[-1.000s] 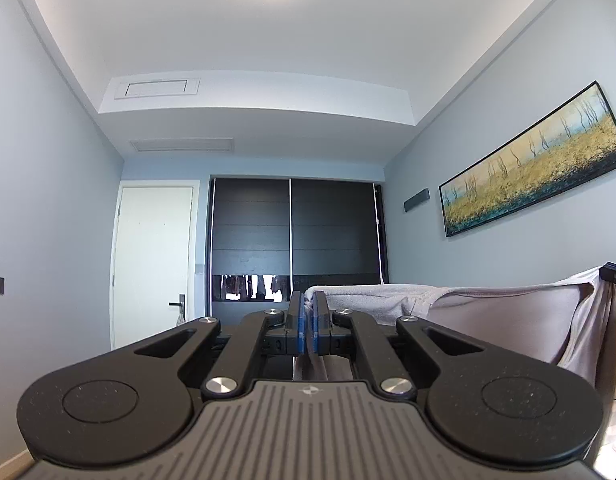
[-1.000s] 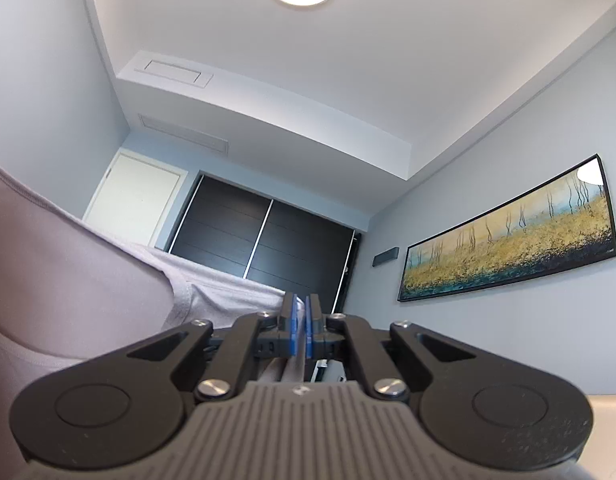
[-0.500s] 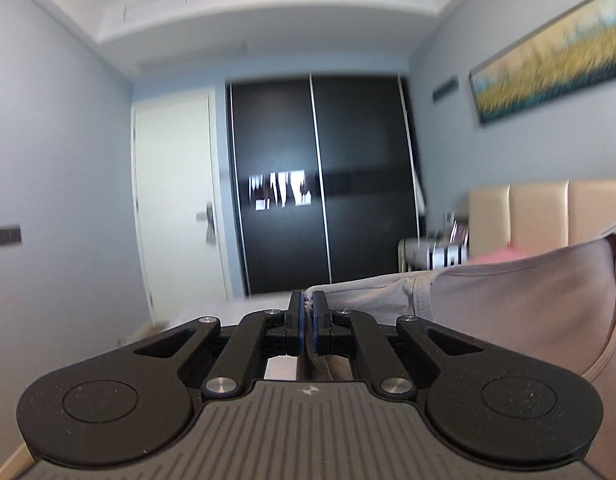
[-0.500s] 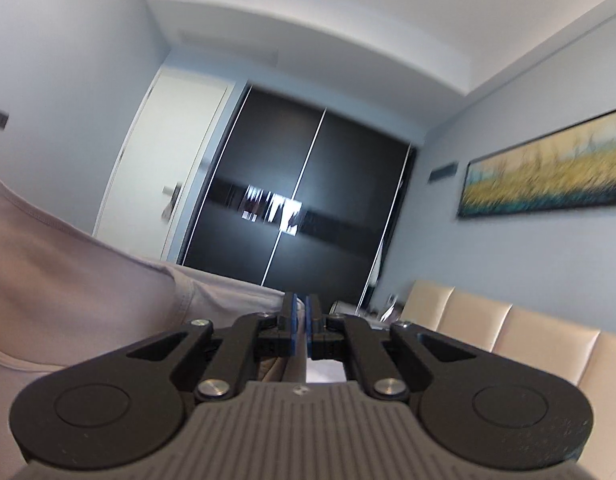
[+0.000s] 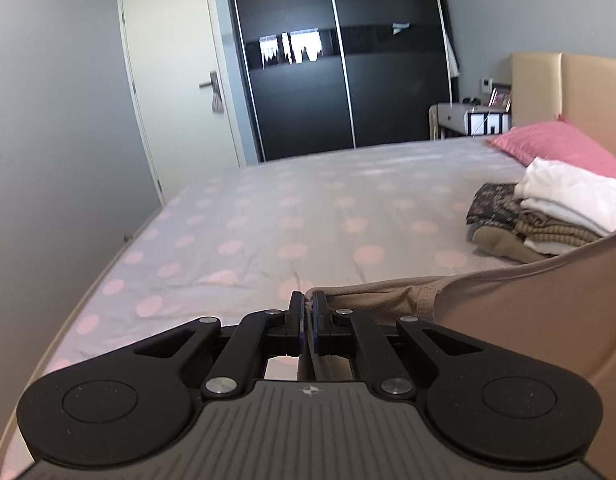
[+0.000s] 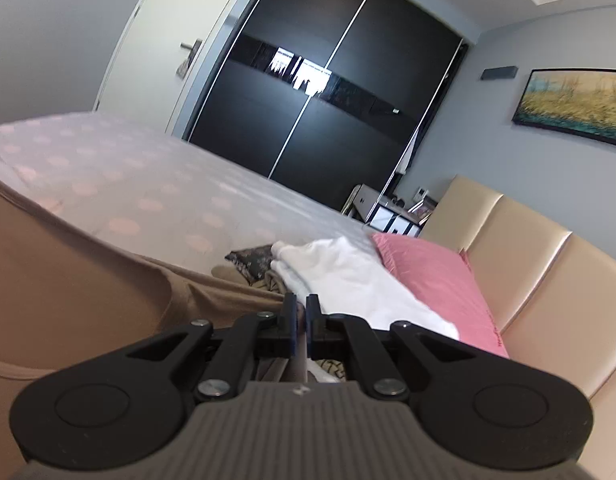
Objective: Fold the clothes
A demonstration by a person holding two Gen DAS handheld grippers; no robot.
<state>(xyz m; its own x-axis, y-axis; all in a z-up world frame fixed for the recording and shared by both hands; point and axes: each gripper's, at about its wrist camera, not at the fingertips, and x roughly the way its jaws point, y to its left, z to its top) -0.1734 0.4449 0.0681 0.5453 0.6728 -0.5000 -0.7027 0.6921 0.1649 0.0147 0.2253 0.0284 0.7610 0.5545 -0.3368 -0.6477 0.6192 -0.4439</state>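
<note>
A beige garment (image 5: 528, 320) hangs stretched between my two grippers above the bed. My left gripper (image 5: 307, 306) is shut on one edge of it; the cloth runs off to the right. In the right wrist view the same beige garment (image 6: 88, 280) spreads to the left, and my right gripper (image 6: 301, 308) is shut on its other edge. The lower part of the garment is hidden below both views.
A bed with a polka-dot sheet (image 5: 308, 220) lies under and ahead of the grippers. A pile of folded clothes (image 5: 548, 216) topped by a white piece (image 6: 348, 276) sits by a pink pillow (image 6: 436, 280) and beige headboard (image 6: 548, 300). A dark wardrobe (image 5: 340, 60) and white door (image 5: 176, 80) stand behind.
Both grippers have tilted down from the ceiling and wall toward the bed, still shut on the garment. The bed, clothes pile and pillow have come into view.
</note>
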